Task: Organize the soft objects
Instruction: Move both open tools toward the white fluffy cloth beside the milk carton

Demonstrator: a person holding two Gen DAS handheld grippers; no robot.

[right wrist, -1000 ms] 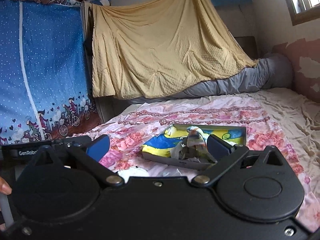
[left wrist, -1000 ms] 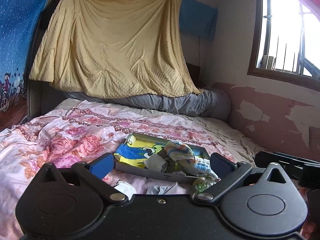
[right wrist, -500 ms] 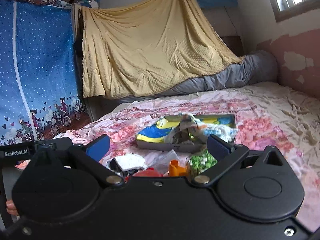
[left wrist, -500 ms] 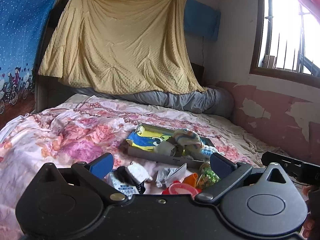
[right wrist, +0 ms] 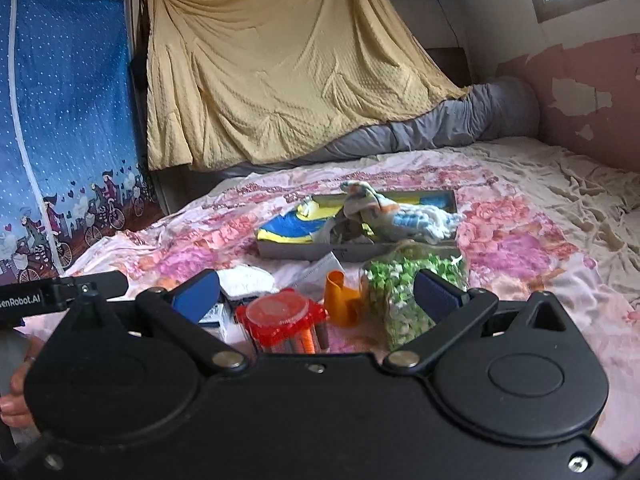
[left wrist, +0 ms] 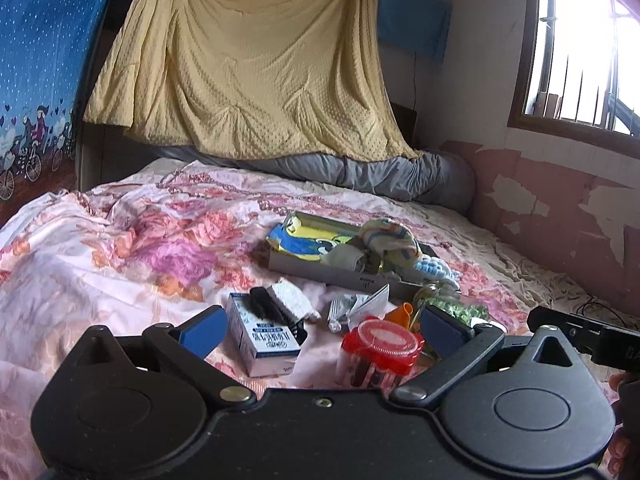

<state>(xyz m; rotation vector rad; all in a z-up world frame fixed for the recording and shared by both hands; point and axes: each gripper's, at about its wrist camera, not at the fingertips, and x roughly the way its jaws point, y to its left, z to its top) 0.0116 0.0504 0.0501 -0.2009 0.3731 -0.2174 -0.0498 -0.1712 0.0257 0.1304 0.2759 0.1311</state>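
Hovering over the bed (left wrist: 120,248) w/ floral sheet, both claws are spread wide & pinching nothing: left claw (left wrist: 320,330), right claw (right wrist: 316,290). Soft stuff sits mostly in a shallow grey tray (left wrist: 320,270) approx. mid-bed, at 12 o'clock from both claws: a yellow/blue cloth (left wrist: 304,242) lies flat inside, a striped pastel sock bundle (left wrist: 390,236) is heaped on it, and a blue/white knit piece (right wrist: 424,218) hangs over the tray's rim at 3 o'clock. In front of the tray, loose on the sheet: a white knit item (left wrist: 290,296) resting on a small blue/white box (left wrist: 262,336), w/ a black strip across the two; a crumpled grey-white wrapper (left wrist: 356,304); an orange piece (right wrist: 340,298); a red-lidded clear jar (right wrist: 282,316) w/ sticks inside, nearest the claws; a clear bag of green/white bits (right wrist: 404,292) at 2 o'clock from the jar, close by the right claw's right finger. Behind the bed at 12 o'clock: a yellow blanket (left wrist: 248,60) hangs on the wall above a rolled grey quilt (left wrist: 360,168). Blue dotted curtain (right wrist: 68,120) at 9 o'clock, window (left wrist: 580,40) at 2 o'clock in left view.
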